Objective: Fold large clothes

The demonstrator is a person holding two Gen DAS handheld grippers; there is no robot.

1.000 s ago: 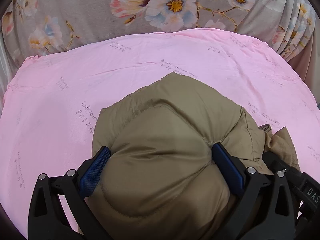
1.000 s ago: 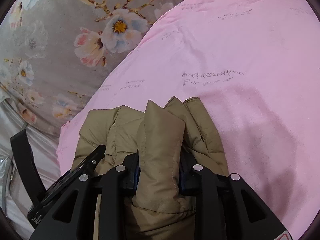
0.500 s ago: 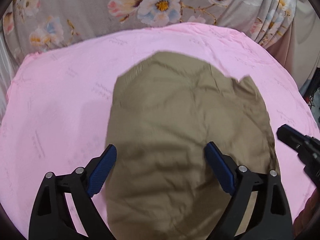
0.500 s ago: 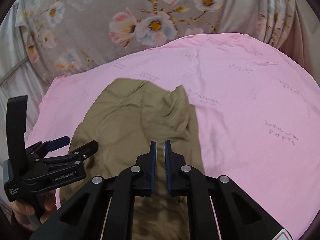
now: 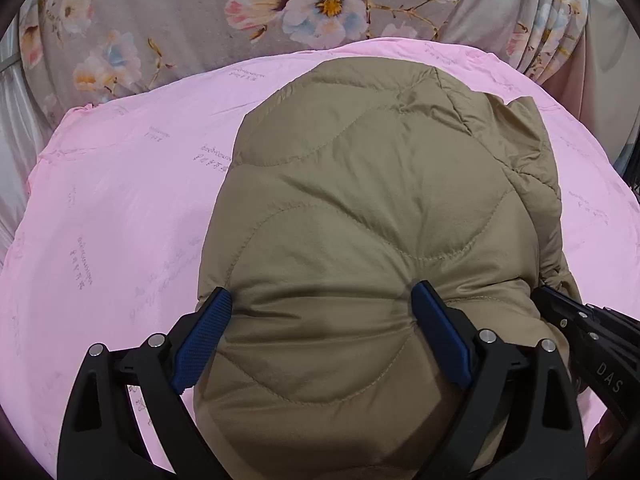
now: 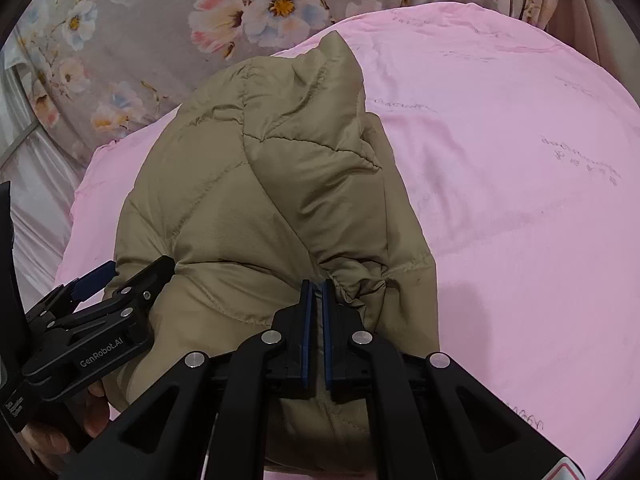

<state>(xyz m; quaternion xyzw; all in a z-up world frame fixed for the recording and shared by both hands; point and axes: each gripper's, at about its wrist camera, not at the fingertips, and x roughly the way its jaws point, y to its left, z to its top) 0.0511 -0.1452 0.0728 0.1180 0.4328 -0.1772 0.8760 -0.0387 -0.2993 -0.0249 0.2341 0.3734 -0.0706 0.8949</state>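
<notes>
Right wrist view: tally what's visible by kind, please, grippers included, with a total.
Olive quilted jacket: 1
Pink sheet: 1
Floral grey fabric: 1
Grippers: 2, the right gripper shut with the jacket's gathered edge beside its tips, the left gripper wide around the jacket's padded bulk
Hand on the left gripper's handle: 1
Total: 6

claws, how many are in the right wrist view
2. The right claw is at bottom centre, shut against the jacket. The left claw comes in from the lower left, against the jacket's left side. Nothing suggests another is hidden.
</notes>
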